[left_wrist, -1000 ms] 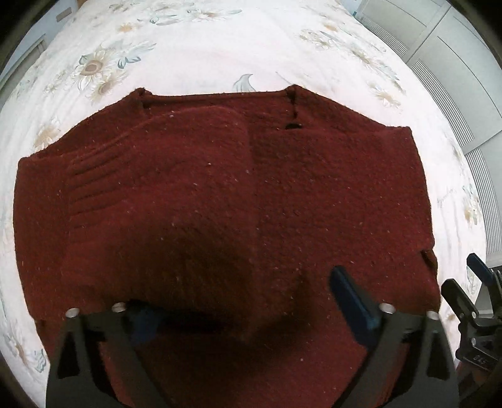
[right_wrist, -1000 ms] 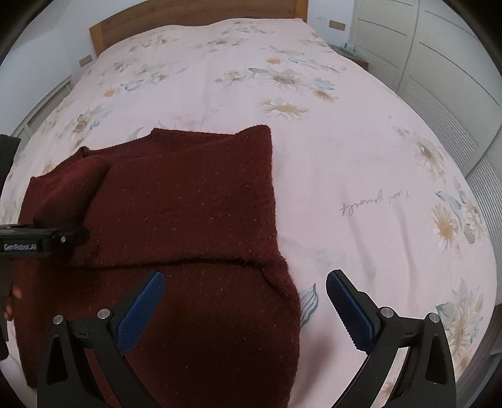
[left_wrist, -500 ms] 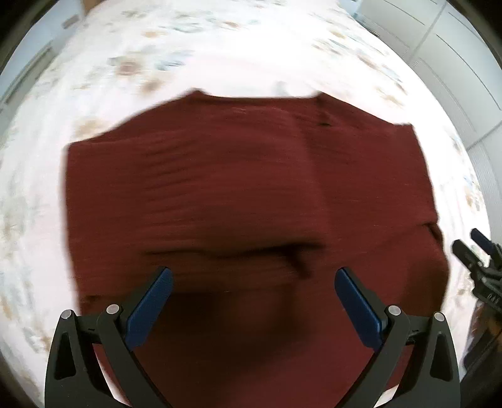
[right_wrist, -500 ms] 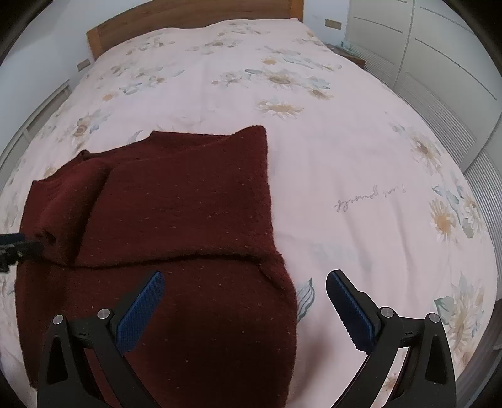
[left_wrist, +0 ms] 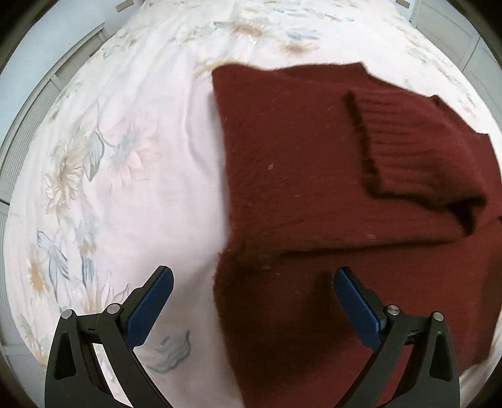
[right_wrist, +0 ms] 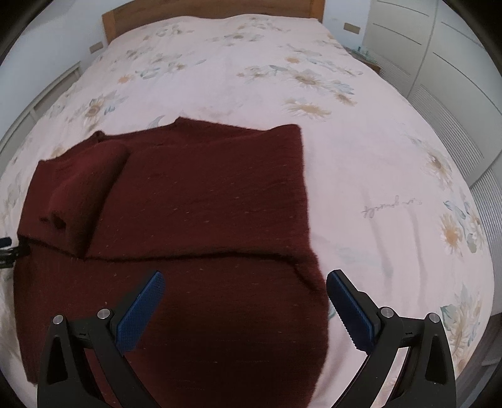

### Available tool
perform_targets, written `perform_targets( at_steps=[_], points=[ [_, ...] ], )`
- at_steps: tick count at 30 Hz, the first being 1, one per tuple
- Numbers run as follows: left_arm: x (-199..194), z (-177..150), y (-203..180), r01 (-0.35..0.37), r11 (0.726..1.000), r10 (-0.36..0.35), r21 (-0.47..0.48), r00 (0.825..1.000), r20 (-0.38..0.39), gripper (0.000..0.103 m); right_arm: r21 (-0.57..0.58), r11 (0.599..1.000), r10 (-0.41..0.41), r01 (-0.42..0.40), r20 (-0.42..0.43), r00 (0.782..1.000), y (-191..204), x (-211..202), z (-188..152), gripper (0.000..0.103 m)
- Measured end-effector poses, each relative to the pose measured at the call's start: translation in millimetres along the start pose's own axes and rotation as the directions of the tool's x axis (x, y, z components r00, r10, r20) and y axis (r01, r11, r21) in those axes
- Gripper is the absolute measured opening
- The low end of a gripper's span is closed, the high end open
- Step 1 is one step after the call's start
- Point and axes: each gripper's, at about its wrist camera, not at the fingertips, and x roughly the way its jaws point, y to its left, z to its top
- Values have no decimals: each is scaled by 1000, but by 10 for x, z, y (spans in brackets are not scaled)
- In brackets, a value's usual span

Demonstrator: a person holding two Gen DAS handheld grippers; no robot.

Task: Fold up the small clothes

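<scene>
A dark red knit sweater (right_wrist: 200, 201) lies flat on the bed, both sleeves folded in over its body. In the left wrist view the sweater (left_wrist: 313, 175) fills the right half, with a ribbed sleeve cuff (left_wrist: 417, 150) lying on top. My left gripper (left_wrist: 251, 285) is open and empty, hovering over the sweater's left near edge. My right gripper (right_wrist: 244, 292) is open and empty, hovering over the sweater's right near corner. A tip of the left gripper (right_wrist: 6, 248) shows at the left edge of the right wrist view.
The bed has a pale pink floral sheet (right_wrist: 376, 175) with bare room to the right and beyond the sweater. A wooden headboard (right_wrist: 213, 12) stands at the far end. White louvred wardrobe doors (right_wrist: 439, 81) line the right side.
My left gripper has let go of the sleeve, opened, and swung left to the sweater's left edge. My right gripper has shifted left over the sweater's right near corner.
</scene>
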Motion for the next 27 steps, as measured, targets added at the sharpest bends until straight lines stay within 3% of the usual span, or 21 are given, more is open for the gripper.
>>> perform_targets(
  at_steps=[4, 8, 11, 13, 15, 23, 27],
  points=[
    [189, 90, 20, 4, 1000, -4, 8, 1000, 13, 77, -19, 1000, 15, -15, -8, 1000, 158, 39, 39, 103],
    [231, 174, -41, 15, 1000, -16, 27, 1000, 26, 71, -26, 1000, 8, -8, -16, 1000, 297, 92, 83, 103],
    [219, 218, -77, 30, 998, -32, 54, 999, 44, 49, -58, 998, 8, -9, -21, 1000, 453, 136, 126, 103],
    [211, 248, -89, 68, 996, -71, 62, 996, 51, 24, -95, 995, 7, -9, -21, 1000, 608, 163, 193, 103],
    [200, 268, -52, 73, 997, -75, 27, 995, 60, 16, -120, 993, 17, -18, -11, 1000, 741, 166, 269, 103],
    [211, 268, 326, 190, 976, -185, -101, 981, 59, 13, -304, 950, 99, -79, 53, 994, 1536, 71, 589, 103],
    [205, 288, 265, 170, 982, -166, -86, 985, 55, 13, -421, 902, 124, -95, 43, 991, 1997, 153, 626, 103]
  ],
)
